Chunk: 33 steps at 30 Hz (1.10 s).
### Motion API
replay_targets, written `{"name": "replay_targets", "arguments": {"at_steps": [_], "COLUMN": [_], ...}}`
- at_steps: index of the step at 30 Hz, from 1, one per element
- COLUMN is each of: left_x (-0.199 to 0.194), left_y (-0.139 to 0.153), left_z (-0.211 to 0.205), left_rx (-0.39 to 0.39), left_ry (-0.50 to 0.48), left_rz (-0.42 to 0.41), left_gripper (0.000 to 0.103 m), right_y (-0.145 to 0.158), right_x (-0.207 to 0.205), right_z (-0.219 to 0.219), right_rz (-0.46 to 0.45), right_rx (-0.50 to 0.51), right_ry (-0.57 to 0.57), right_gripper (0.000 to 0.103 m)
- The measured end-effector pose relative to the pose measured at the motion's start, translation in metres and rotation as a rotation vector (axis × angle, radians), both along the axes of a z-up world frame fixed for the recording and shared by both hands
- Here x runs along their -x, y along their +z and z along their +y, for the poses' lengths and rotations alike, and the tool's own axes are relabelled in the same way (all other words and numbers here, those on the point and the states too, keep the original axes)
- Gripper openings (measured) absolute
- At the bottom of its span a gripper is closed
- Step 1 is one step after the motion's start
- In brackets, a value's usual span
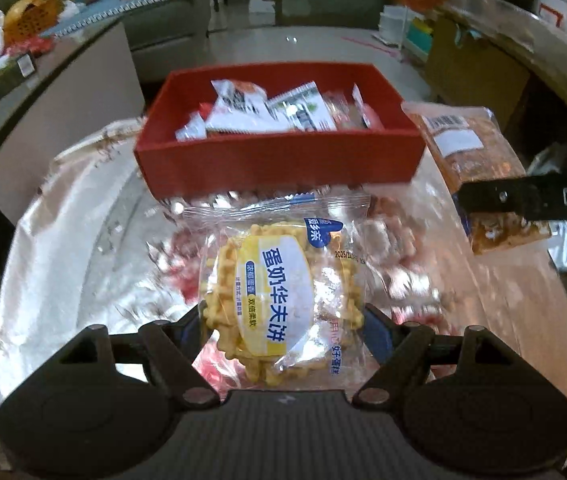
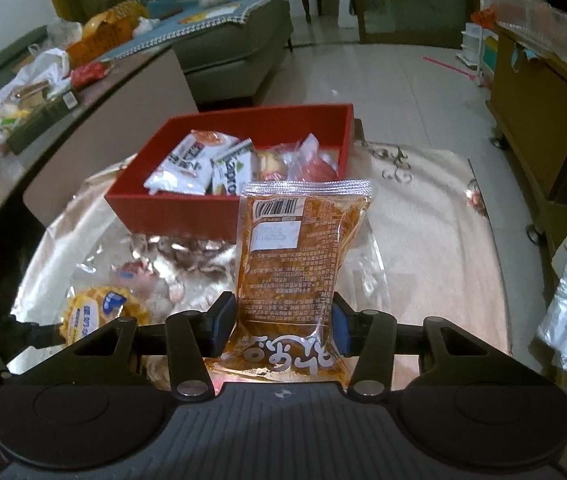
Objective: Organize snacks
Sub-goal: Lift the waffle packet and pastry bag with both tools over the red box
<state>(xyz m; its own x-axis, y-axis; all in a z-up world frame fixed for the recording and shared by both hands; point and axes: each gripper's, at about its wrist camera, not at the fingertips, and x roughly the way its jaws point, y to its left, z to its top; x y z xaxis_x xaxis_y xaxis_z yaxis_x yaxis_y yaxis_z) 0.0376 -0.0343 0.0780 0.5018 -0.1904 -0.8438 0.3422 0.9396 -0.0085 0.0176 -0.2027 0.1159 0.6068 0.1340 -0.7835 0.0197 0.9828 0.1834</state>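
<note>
Left gripper (image 1: 283, 332) clamped on waffle packet (image 1: 279, 280), right gripper (image 2: 283, 320) clamped on orange snack pouch (image 2: 299, 256), both held above table near red box's (image 1: 279, 160) front wall. Light, crinkly, slippery film; waffles probably crushable, so grip mid-body gently.

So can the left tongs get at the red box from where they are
Probably yes. The red box sits straight ahead of the left tongs with its top open and nothing standing between them. But the tongs are shut on the waffle packet, so they could drop it in, not pick anything up.
</note>
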Motion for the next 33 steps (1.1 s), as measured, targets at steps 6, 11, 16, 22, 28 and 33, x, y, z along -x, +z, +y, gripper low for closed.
{"name": "replay_targets", "arguments": {"at_steps": [6, 11, 16, 22, 28, 33], "left_x": [-0.008, -0.016, -0.025, -0.036, -0.047, -0.054], "left_y": [0.012, 0.02, 0.029, 0.039, 0.043, 0.047], "left_z": [0.003, 0.002, 0.002, 0.001, 0.002, 0.003], "left_rx": [0.015, 0.016, 0.019, 0.01, 0.017, 0.011], "left_ry": [0.033, 0.04, 0.052, 0.066, 0.083, 0.097], "left_rz": [-0.043, -0.079, -0.121, -0.176, -0.196, -0.223], "left_gripper": [0.072, 0.072, 0.072, 0.072, 0.072, 0.072], "right_y": [0.007, 0.013, 0.02, 0.025, 0.028, 0.033], "right_x": [-0.005, -0.01, -0.016, -0.025, -0.03, -0.035], "right_z": [0.004, 0.004, 0.004, 0.003, 0.006, 0.006], "right_rz": [-0.032, -0.058, -0.086, -0.108, -0.125, -0.147], "right_rx": [-0.008, -0.011, -0.011, -0.014, -0.008, -0.006], "right_ry": [0.01, 0.007, 0.009, 0.005, 0.016, 0.015], "right_gripper": [0.057, 0.057, 0.057, 0.058, 0.058, 0.058]}}
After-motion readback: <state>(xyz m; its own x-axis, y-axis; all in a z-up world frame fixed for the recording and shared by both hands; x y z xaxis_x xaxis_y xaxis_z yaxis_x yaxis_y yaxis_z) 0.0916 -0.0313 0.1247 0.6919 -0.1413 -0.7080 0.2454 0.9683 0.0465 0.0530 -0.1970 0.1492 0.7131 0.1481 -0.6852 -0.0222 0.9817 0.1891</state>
